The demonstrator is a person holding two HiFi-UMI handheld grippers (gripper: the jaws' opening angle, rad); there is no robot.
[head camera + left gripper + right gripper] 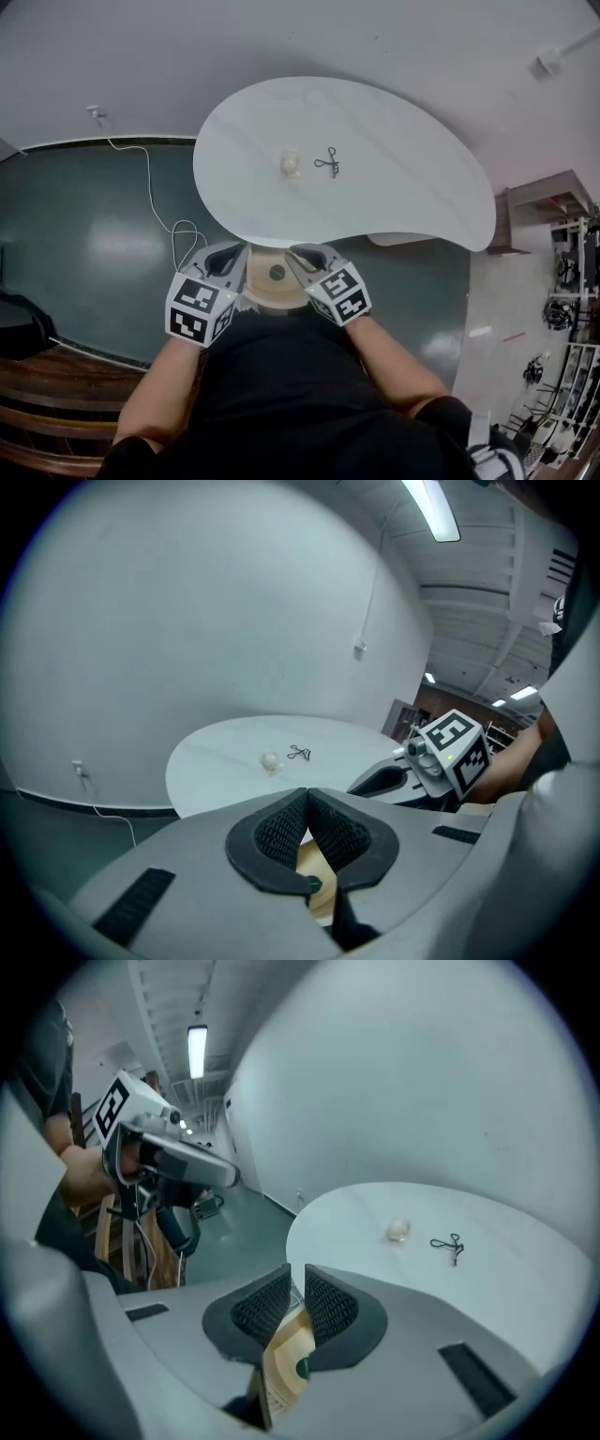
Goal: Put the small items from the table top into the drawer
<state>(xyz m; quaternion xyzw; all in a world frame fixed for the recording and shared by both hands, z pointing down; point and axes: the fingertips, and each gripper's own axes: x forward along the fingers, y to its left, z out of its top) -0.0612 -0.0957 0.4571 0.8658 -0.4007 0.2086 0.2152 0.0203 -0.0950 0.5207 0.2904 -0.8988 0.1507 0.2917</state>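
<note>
Though head view leaves it unclear, left gripper jaws closed, right gripper jaws slightly apart, empty

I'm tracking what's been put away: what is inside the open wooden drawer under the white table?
One small round green item lies on the light wooden drawer floor. The white table top covers the drawer's rear, so anything there is hidden.
</note>
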